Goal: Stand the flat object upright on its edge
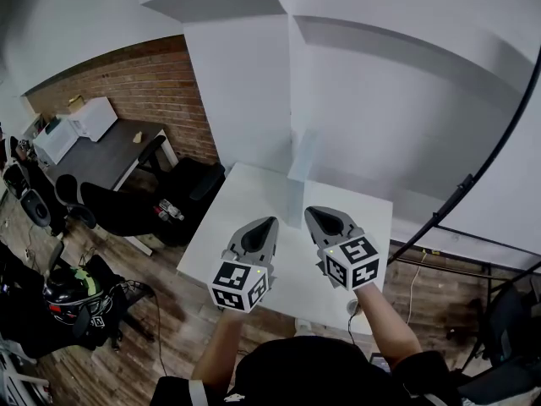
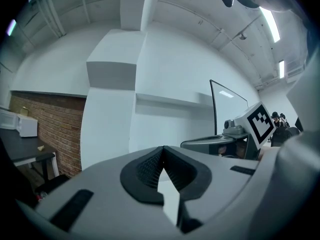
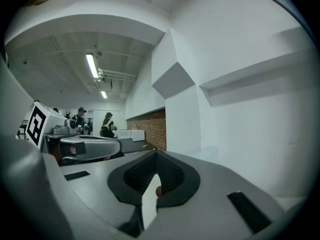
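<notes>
Your left tongs (image 1: 269, 225) and right tongs (image 1: 313, 215) are both closed, empty, above the worktop (image 1: 245, 197). The pale flat object (image 1: 302, 166) sits straight ahead at the far edge, seemingly upright already, nearer your right tongs.

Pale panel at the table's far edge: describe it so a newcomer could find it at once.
Find the white table in the middle of the head view. At its far edge, in front of the white wall, a flat panel appears to stand upright. Only its faint blue tint sets it off from the wall and tabletop.
</notes>
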Tool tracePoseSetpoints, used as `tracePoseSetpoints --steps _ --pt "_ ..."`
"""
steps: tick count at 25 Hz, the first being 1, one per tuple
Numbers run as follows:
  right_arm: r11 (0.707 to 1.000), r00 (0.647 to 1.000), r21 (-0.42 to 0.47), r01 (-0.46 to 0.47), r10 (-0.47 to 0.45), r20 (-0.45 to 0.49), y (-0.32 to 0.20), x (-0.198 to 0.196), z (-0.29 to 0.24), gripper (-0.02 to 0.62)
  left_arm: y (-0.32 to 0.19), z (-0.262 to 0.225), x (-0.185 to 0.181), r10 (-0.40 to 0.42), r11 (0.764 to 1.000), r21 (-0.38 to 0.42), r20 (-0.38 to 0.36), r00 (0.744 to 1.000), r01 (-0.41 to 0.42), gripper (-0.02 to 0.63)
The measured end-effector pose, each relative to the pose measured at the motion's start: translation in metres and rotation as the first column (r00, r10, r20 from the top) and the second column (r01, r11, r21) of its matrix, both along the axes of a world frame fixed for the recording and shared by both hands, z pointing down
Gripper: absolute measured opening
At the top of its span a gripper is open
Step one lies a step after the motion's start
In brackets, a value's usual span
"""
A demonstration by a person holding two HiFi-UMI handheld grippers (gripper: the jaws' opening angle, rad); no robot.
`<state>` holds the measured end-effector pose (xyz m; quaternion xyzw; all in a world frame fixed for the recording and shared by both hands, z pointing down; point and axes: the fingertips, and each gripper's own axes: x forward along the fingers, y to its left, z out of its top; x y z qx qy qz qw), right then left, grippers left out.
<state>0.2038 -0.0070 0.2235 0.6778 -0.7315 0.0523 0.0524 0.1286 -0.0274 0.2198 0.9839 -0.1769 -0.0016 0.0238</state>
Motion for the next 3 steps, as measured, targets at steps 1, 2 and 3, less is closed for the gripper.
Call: tracePoseSetpoints --steps 1,2,3 --pt "1.0 1.0 0.0 0.001 -0.001 0.002 0.0 0.0003 0.0005 0.04 0.0003 0.0006 0.0008 0.001 1.0 0.001 0.0 1.0 -0.001 0.012" --pt "1.0 1.0 0.0 0.002 -0.002 0.004 0.0001 0.0007 0.0012 0.04 0.0006 0.0012 0.0015 0.002 1.0 0.002 0.001 1.0 -0.002 0.012" --pt "1.0 1.0 0.0 0.002 -0.002 0.005 0.0002 0.001 0.0018 0.04 0.0009 0.0019 0.0022 0.004 1.0 0.003 0.001 1.0 -0.004 0.012"
